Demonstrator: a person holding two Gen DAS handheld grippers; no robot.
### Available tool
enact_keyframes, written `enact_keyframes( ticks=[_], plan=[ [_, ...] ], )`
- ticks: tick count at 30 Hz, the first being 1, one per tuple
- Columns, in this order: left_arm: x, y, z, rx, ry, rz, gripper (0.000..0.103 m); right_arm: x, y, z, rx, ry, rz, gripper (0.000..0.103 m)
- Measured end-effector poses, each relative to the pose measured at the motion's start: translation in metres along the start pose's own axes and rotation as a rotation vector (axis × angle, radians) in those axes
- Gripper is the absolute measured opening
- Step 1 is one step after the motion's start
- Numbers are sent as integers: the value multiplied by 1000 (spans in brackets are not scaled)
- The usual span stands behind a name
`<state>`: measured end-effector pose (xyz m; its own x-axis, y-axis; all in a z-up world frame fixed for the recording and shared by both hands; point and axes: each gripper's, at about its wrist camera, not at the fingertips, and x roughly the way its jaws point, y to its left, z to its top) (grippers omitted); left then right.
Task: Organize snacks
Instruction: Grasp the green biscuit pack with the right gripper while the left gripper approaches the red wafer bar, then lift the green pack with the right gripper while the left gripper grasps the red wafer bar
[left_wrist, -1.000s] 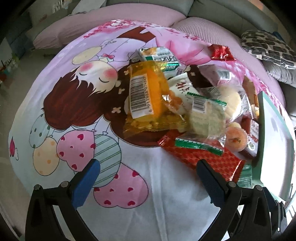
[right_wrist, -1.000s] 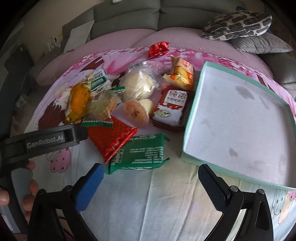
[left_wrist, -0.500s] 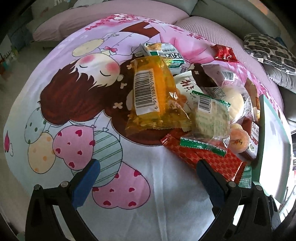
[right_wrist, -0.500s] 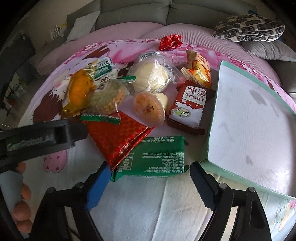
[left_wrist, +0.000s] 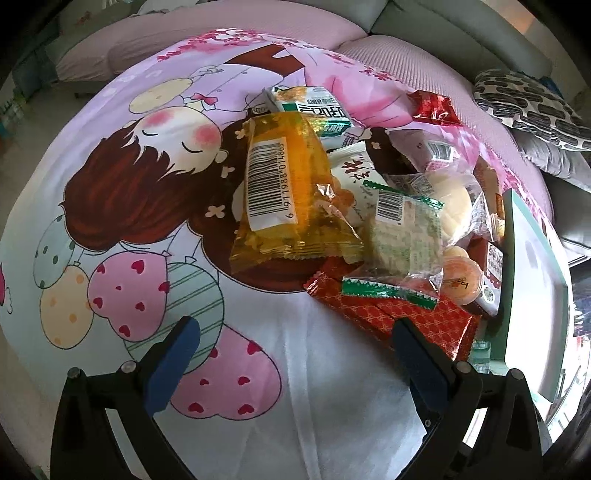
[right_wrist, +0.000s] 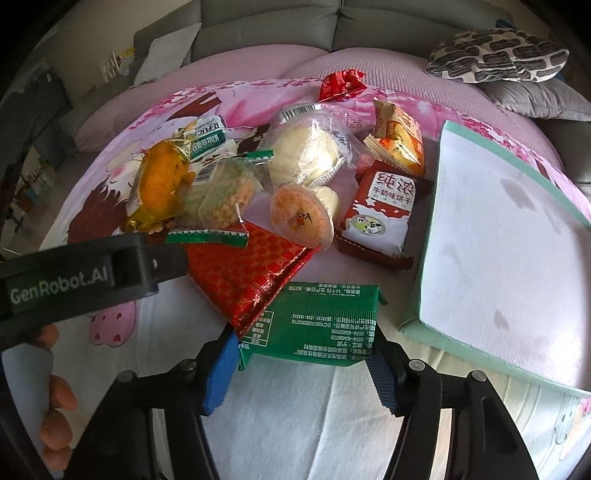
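- Green packet (right_wrist: 317, 321) is seen lying flat on the bed, long axis across the right tongs (right_wrist: 303, 373), beside the tray (right_wrist: 428, 280).
- Right jaws have just been closing; pads flank its near corners, contact uncertain.
- Left tongs (left_wrist: 291, 365) are held wide open, empty, farther off.

**Two wrist views, steep down onto the spread**

Left wrist: close above cartoon cloth (left_wrist: 110, 206), snack pile (left_wrist: 332, 206) ahead-right. Right wrist: close, near pile (right_wrist: 266, 206) and tray (right_wrist: 428, 310). Shared: pile, tray edge (left_wrist: 506, 280), spotted cushion (left_wrist: 532, 99).
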<state>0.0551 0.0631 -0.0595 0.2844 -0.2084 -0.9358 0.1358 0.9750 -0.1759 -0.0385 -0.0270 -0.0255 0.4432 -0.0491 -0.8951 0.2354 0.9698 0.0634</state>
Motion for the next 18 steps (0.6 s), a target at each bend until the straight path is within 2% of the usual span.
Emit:
enact_keyframes(
  ticks=[12, 18],
  plan=[
    [-4, 5, -2, -51, -9, -39, 103, -21, -18, -10, 77, -23, 20, 64],
    [-5, 9, -1, -73, -14, -30, 103, -44, -20, -13, 71, -90, 17, 64]
  ],
)
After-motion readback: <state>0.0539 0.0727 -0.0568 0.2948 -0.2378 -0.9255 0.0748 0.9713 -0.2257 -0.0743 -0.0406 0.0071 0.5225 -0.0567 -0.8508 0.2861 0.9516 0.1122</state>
